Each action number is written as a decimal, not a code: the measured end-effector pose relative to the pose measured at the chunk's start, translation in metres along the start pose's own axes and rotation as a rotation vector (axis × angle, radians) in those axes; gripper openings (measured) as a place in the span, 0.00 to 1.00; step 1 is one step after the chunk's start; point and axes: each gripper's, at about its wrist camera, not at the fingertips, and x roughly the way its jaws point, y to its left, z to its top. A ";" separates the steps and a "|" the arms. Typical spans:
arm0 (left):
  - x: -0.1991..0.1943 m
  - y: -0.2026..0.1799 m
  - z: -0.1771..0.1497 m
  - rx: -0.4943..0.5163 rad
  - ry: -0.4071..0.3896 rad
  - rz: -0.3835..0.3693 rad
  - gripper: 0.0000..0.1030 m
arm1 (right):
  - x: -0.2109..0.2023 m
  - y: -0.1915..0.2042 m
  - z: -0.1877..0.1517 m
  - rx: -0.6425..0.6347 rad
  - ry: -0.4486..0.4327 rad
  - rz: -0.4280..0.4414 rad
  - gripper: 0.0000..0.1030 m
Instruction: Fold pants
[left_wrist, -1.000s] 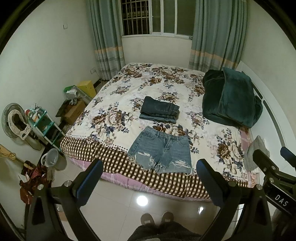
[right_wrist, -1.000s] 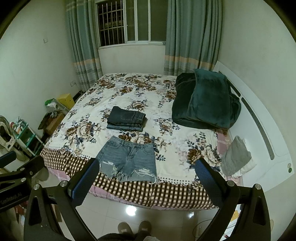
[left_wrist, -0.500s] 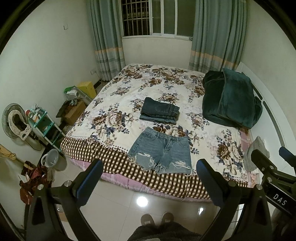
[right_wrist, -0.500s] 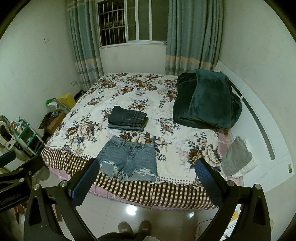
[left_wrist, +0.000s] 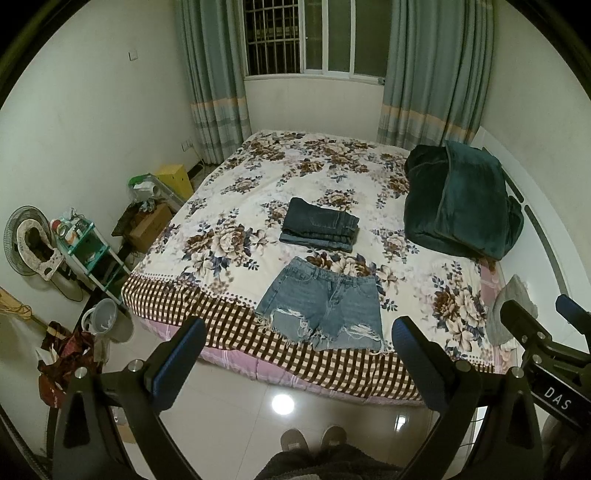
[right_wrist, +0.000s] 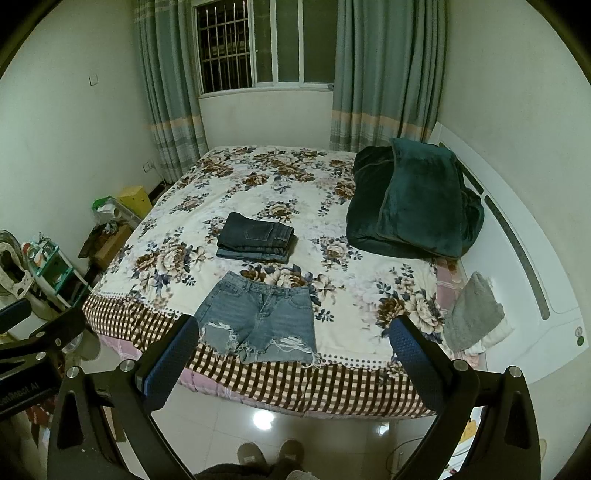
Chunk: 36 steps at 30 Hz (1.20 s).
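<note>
Light blue frayed denim shorts lie flat near the foot edge of the floral bed, waistband toward the window; they also show in the right wrist view. A stack of folded dark jeans sits just behind them, also in the right wrist view. My left gripper is open and empty, held over the floor short of the bed. My right gripper is open and empty, likewise short of the bed's edge.
A dark green blanket is heaped at the bed's right. A grey cloth lies at the right edge. A shelf, fan, bucket and boxes crowd the floor left of the bed. My feet stand on tile.
Both views have shifted very slightly; the grippers stay open and nothing on the bed has moved.
</note>
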 end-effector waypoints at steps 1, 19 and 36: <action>0.000 0.000 0.000 -0.001 0.000 -0.001 1.00 | 0.000 0.000 0.000 0.001 0.001 0.001 1.00; -0.004 -0.002 0.020 -0.003 0.000 -0.006 1.00 | 0.002 0.002 0.002 0.002 0.006 0.000 1.00; 0.076 -0.004 0.031 0.015 -0.039 0.126 1.00 | 0.082 -0.003 -0.012 0.129 0.111 0.030 1.00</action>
